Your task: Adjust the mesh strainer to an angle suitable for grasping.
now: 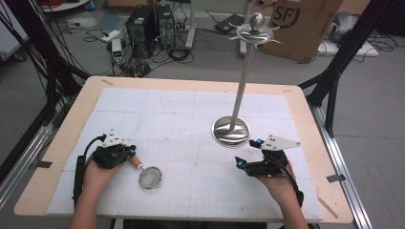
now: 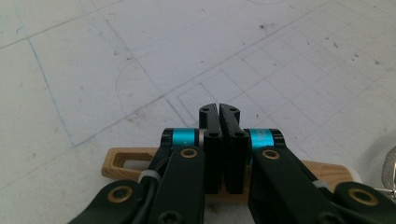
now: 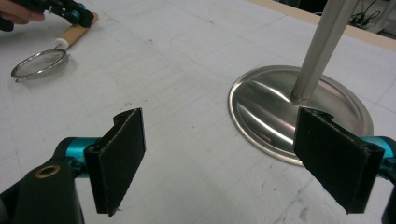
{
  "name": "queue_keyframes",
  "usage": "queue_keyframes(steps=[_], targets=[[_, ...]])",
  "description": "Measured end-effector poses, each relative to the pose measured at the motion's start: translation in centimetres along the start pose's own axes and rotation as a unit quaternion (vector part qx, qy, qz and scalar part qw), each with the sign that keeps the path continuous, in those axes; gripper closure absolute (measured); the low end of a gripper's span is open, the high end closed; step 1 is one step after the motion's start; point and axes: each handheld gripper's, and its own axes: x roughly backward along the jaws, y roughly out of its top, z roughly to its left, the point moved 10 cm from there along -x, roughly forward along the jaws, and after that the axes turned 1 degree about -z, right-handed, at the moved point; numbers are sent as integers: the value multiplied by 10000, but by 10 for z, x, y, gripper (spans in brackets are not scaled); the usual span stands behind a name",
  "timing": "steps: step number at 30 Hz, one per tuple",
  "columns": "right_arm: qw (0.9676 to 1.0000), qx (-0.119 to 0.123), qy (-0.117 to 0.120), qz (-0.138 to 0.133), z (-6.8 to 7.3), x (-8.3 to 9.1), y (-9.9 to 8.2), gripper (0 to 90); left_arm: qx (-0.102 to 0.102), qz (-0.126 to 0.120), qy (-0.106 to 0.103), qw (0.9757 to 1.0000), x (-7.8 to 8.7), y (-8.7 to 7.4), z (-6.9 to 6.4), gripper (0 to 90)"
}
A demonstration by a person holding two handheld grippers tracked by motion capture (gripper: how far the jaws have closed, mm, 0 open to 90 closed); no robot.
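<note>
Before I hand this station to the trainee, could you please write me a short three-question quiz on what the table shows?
1. True or false: the left hand-held gripper stands with its jaws wide apart.
2. Which part of the strainer lies under the left hand-held gripper?
A. the mesh bowl
B. the wooden handle
C. the rim hook
3. Fill in: the right hand-held gripper looks toward the round base of the ____ stand.

Key
1. False: its jaws are closed, above the wooden handle.
2. B
3. metal
</note>
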Motion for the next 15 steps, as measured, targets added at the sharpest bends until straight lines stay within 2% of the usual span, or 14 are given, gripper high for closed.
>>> queue_keyframes(steps=[4, 7, 15], targets=[[10000, 28, -5, -54, -2, 0, 4, 163, -37, 49, -35, 10000, 5, -4, 1, 884], [10000, 36, -6, -75, -2, -2, 7, 163, -156, 47, -169, 9997, 10, -6, -2, 890], [10000, 44, 23, -70, -1, -4, 10, 163, -262, 175, -435, 9986, 19, -11, -4, 897]])
